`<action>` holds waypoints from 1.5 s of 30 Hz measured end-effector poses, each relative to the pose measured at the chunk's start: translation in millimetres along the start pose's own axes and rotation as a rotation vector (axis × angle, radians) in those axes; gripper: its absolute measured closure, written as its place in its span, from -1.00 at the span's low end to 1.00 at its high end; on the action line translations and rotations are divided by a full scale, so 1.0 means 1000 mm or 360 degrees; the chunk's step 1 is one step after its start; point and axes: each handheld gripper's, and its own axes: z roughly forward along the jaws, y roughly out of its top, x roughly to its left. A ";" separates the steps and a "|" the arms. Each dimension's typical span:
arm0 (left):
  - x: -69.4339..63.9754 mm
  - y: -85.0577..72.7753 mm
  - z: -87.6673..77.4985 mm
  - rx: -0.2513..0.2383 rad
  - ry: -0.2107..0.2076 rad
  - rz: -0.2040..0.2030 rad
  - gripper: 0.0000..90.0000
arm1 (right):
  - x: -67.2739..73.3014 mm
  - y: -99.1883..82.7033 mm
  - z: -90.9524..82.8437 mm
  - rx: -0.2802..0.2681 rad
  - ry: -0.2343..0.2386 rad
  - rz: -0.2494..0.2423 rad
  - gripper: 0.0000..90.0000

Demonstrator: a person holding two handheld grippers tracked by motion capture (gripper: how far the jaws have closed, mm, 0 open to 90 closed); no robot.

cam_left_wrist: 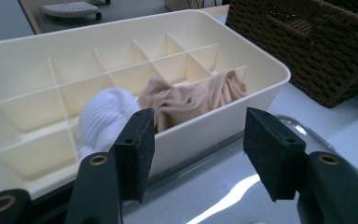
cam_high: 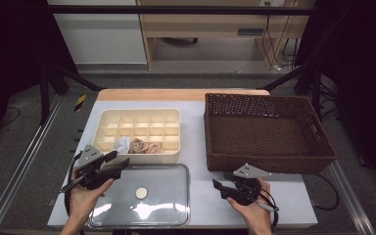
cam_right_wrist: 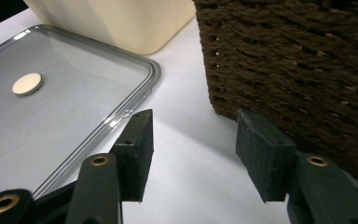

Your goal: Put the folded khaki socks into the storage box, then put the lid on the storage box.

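Both claws are gaping empty: left claw (cam_high: 120, 162) facing the divided box (cam_high: 174, 155), where beige cloth (cam_left_wrist: 191, 95) is lying soft, light, pinchable at its bunched top; right claw (cam_high: 220, 188) is idling near the basket (cam_high: 274, 161).

No readable text, label, brand or number on any surface (nor any legible sign)

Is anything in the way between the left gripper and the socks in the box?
Only the near wall of the cream box. The white sock and tan sock lie just behind it, so the open left gripper must go over that wall.
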 end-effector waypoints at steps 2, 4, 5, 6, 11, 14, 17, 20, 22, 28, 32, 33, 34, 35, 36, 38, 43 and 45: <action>0.008 -0.009 -0.005 0.0005 0.0008 -0.0027 -0.06 | 0.001 0.000 0.001 -0.0005 0.0011 -0.0019 0.02; 0.020 -0.022 -0.010 0.0035 0.0016 -0.0090 -0.09 | 0.003 0.002 0.003 -0.0009 0.0022 -0.0020 -0.01; 0.020 -0.022 -0.010 0.0035 0.0016 -0.0090 -0.09 | 0.003 0.002 0.003 -0.0009 0.0022 -0.0020 -0.01; 0.022 -0.026 -0.011 0.0047 0.0018 -0.0105 -0.09 | 0.004 0.002 0.003 -0.0014 0.0027 -0.0022 -0.01; 0.028 -0.047 -0.021 0.0129 0.0038 -0.0139 -0.14 | 0.014 0.007 0.006 -0.0027 0.0067 -0.0036 -0.01; 0.033 -0.056 -0.025 0.0160 0.0056 -0.0146 -0.14 | 0.019 0.010 0.011 -0.0015 0.0085 -0.0056 -0.02; 0.040 -0.063 -0.026 0.0198 0.0092 -0.0168 -0.14 | 0.024 0.013 0.018 -0.0008 0.0116 -0.0051 -0.01; 0.047 -0.069 -0.027 0.0230 0.0134 -0.0200 -0.13 | 0.025 0.015 0.021 -0.0002 0.0126 -0.0047 -0.01; 0.051 -0.072 -0.027 0.0245 0.0146 -0.0215 -0.13 | 0.025 0.016 0.025 0.0003 0.0127 -0.0036 -0.01; 0.055 -0.075 -0.022 0.0284 0.0158 -0.0221 -0.07 | 0.026 0.016 0.034 0.0014 0.0144 -0.0009 0.01; 0.054 -0.074 -0.020 0.0293 0.0155 -0.0214 0.02 | 0.027 0.016 0.041 0.0006 0.0151 0.0007 0.02; 0.053 -0.074 -0.020 0.0289 0.0159 -0.0199 0.02 | 0.028 0.016 0.043 0.0014 0.0150 0.0012 0.02; 0.053 -0.074 -0.020 0.0290 0.0164 -0.0191 0.03 | 0.029 0.016 0.045 0.0018 0.0153 0.0012 0.03; 0.052 -0.074 -0.019 0.0301 0.0164 -0.0181 0.04 | 0.029 0.016 0.046 0.0025 0.0159 0.0011 0.03; 0.052 -0.074 -0.018 0.0308 0.0163 -0.0177 0.04 | 0.031 0.017 0.049 0.0027 0.0168 0.0016 0.03; 0.052 -0.075 -0.016 0.0339 0.0160 -0.0181 0.04 | 0.032 0.017 0.054 0.0039 0.0181 0.0039 0.03; 0.050 -0.075 -0.014 0.0421 0.0130 -0.0213 0.08 | 0.035 0.015 0.069 0.0107 0.0195 0.0073 0.08; 0.049 -0.075 -0.014 0.0443 0.0119 -0.0209 0.09 | 0.036 0.014 0.075 0.0121 0.0204 0.0093 0.08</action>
